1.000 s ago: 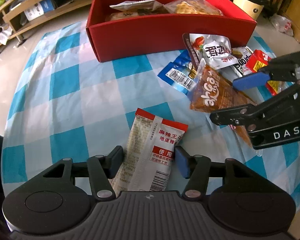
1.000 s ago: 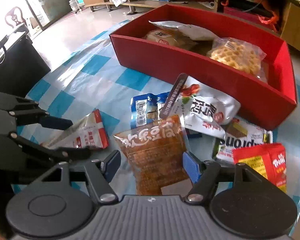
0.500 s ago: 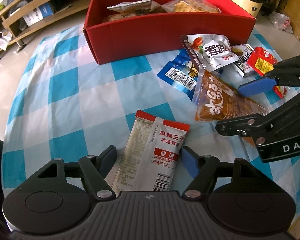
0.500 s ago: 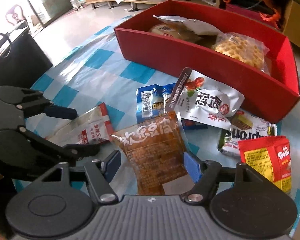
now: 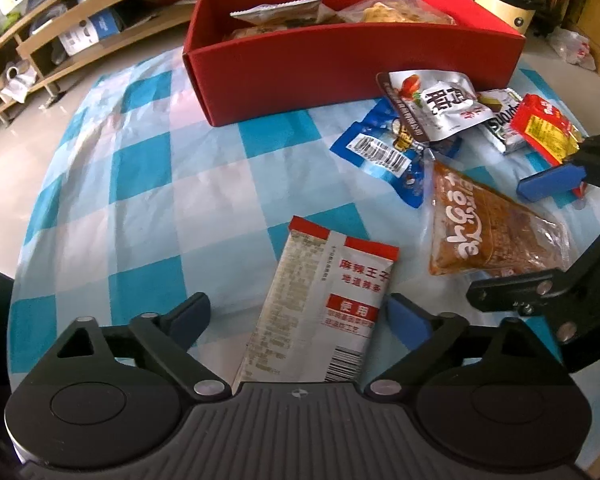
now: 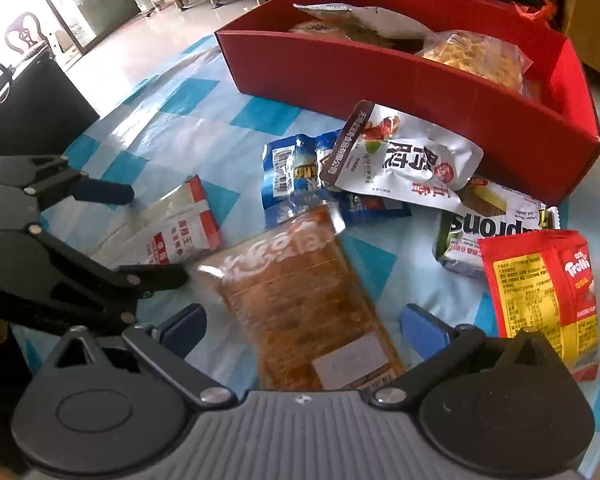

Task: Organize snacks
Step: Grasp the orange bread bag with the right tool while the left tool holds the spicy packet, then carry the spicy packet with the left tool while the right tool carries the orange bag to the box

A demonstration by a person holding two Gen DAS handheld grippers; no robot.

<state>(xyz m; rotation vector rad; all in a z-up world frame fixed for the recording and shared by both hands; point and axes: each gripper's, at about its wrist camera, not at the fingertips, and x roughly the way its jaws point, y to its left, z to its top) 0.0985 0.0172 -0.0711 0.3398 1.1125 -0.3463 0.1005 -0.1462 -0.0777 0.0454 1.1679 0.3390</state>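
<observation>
Loose snack packets lie on the checked tabletop (image 5: 148, 184) beside a red box (image 5: 340, 64) already holding some, likely their destination. The left tongs (image 5: 298, 316) have just been opening and straddle a white-and-red packet (image 5: 324, 300) without pressing it; the right tongs (image 6: 304, 324), likewise just spread wide, bracket a brown packet (image 6: 300, 300)

My left tongs (image 5: 298, 316): black linkage arms, silver rivets at the pivots, blue pads on the fingertips (image 5: 408, 318), two round black discs either side of a grey ribbed housing with a small cross mark at centre. My right tongs (image 6: 302, 326): same build, black arms, silver rivets, blue pads, grey ribbed body. In the left view its black side plate carries a white letter "D".
</observation>
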